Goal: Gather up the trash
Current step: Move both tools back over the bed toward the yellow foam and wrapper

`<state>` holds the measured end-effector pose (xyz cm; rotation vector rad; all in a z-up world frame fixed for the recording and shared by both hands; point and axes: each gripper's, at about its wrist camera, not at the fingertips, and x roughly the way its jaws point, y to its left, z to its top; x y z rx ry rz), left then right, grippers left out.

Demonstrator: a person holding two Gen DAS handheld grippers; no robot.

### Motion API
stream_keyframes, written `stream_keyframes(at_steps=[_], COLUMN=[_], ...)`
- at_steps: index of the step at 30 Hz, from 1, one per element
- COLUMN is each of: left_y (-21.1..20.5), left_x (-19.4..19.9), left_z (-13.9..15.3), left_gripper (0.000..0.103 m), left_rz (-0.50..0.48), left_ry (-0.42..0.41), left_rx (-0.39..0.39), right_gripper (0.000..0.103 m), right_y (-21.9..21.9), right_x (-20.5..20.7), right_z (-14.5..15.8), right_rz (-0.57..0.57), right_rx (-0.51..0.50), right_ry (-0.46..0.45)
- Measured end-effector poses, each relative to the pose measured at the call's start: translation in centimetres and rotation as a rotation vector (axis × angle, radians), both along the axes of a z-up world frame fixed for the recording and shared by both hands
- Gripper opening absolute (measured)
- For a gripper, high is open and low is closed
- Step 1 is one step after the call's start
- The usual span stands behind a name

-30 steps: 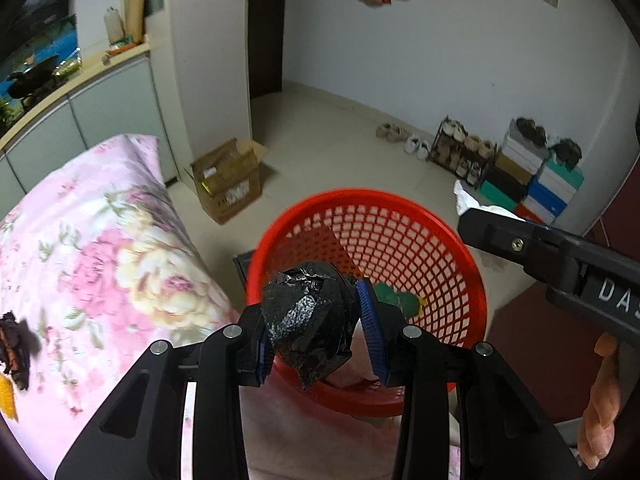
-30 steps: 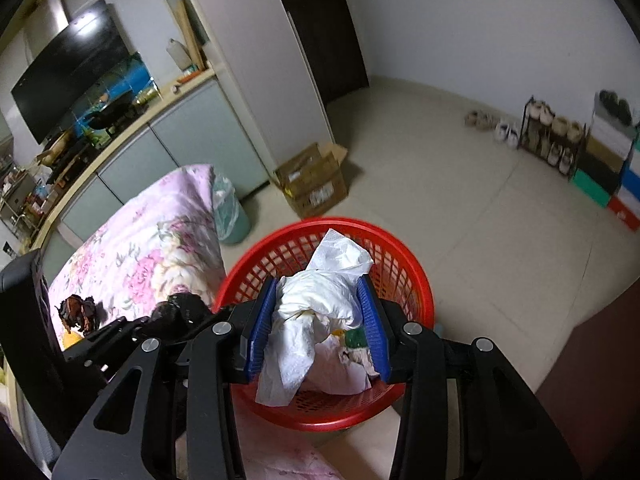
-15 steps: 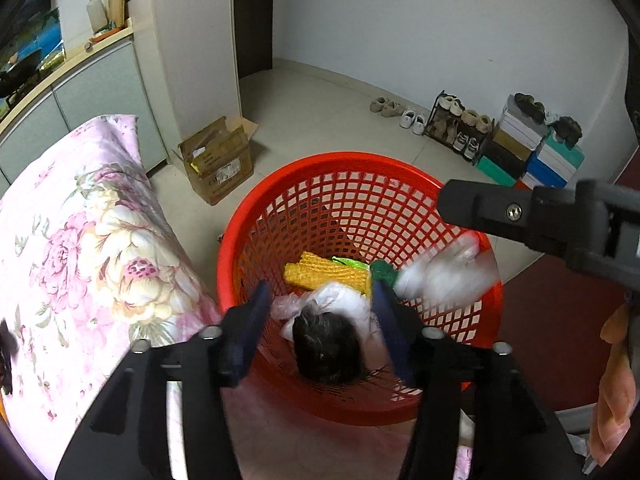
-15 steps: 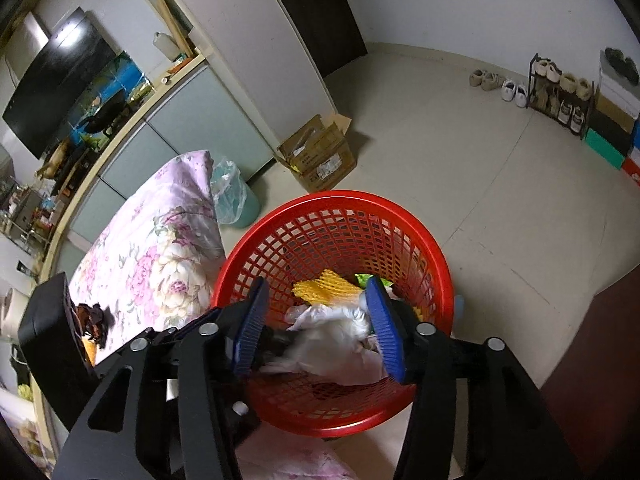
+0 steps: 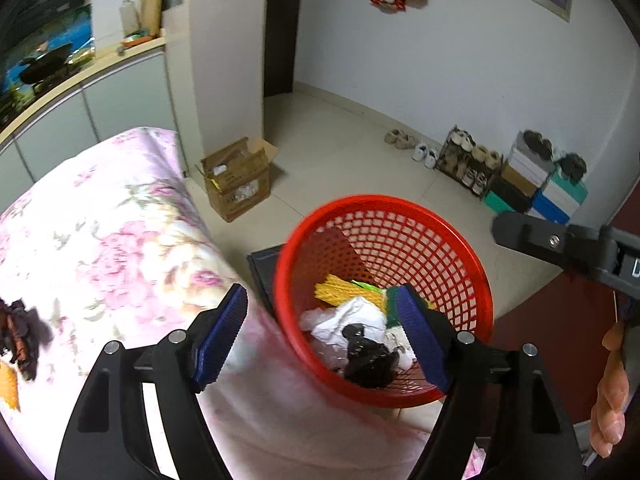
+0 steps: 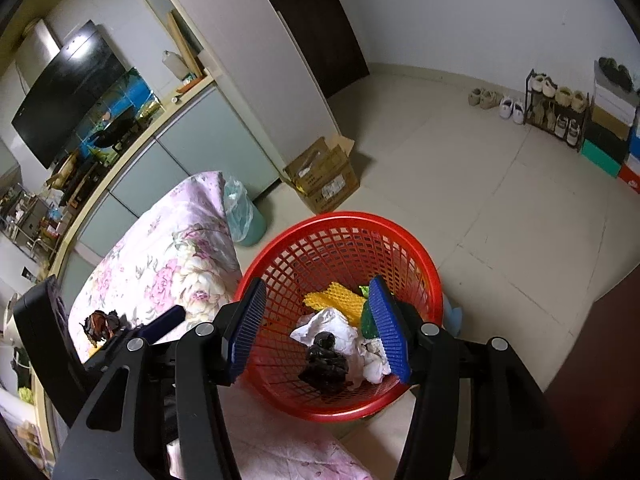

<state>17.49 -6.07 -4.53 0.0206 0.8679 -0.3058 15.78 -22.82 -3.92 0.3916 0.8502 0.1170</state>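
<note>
The left gripper (image 5: pixel 322 336) hangs above the near left edge of the round red plastic lattice basket (image 5: pixel 440 232), pointing down at it. Its jaws are opening, already wide, with nothing between the blue ribbed pads (image 5: pixel 222 334). The right gripper (image 6: pixel 316 326) is poised over the same basket, jaws parted to a moderate gap and empty.

The collected trash lies at the bottom of the basket: a crumpled black plastic bag (image 5: pixel 366 358) nearest, resting on crumpled white paper (image 5: pixel 352 318). Behind these sit a yellow foam net sleeve (image 5: pixel 336 290) and a green scrap (image 6: pixel 368 320), partly hidden by the right gripper's pad. In the right wrist view the black bag (image 6: pixel 324 364) lies between the two pads in line of sight only, well below them.

The basket stands just beside the pink floral quilt (image 5: pixel 100 248) covering the bed on the left. A dark brownish scrap (image 6: pixel 100 322) remains on the quilt, far left. A person's fingers (image 5: pixel 610 396) show at the right edge of the left wrist view. A brown cardboard box (image 6: pixel 324 178) stands open on the tiled floor beyond the basket.
</note>
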Motion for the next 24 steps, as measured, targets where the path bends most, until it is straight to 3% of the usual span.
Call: stream_keyframes(at_steps=[13,24], left_y=[4.5,10.2], left_x=[-2.7,-5.7], left_z=[2.7,4.1], left_gripper=[0.075,0.077], left_rz=[0.089,0.216], left_ry=[-0.065,-0.102], left_rx=[-0.010,-0.006], right_gripper=[0.052,0.052], right_y=[2.3,8.7], right_x=[-2.1,-3.4], right_z=[1.4,2.1], right_rz=[0.012,0.149], right_rx=[-0.058,-0.096], right_ry=[-0.066,-0.112])
